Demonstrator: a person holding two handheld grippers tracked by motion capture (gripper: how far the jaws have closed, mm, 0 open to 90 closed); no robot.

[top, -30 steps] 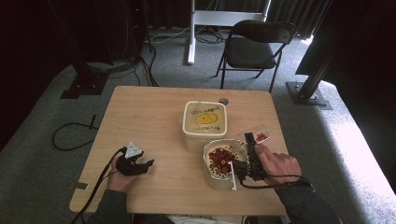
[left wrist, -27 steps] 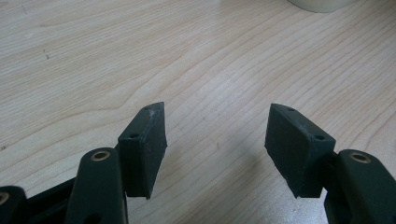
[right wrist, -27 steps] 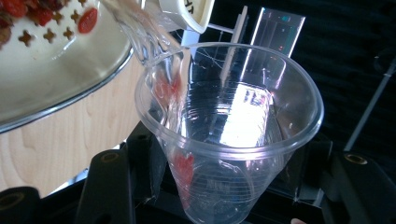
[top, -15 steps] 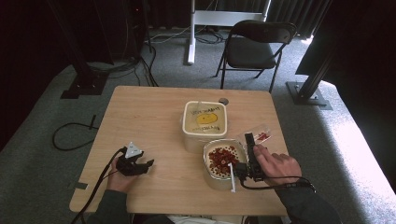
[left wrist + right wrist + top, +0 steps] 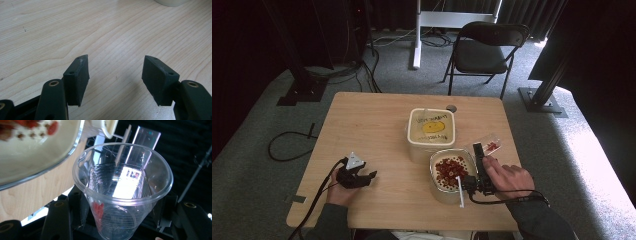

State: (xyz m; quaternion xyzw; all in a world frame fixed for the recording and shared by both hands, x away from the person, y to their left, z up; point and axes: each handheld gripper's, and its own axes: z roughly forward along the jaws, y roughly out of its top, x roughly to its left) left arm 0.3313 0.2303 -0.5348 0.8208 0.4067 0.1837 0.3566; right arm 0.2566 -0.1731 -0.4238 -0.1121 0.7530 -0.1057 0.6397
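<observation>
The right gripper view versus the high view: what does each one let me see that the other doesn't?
The right gripper view looks into the clear plastic cup, with red bits near its bottom, clamped between the jaws. The high view adds the lidded tub, the chair, and the left gripper open over bare table. Both show the cup and the bowl of red pieces.

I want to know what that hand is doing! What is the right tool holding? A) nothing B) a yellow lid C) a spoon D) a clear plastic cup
D: the right tool is shut on a clear cup, its sides squeezed between the black jaws.
</observation>
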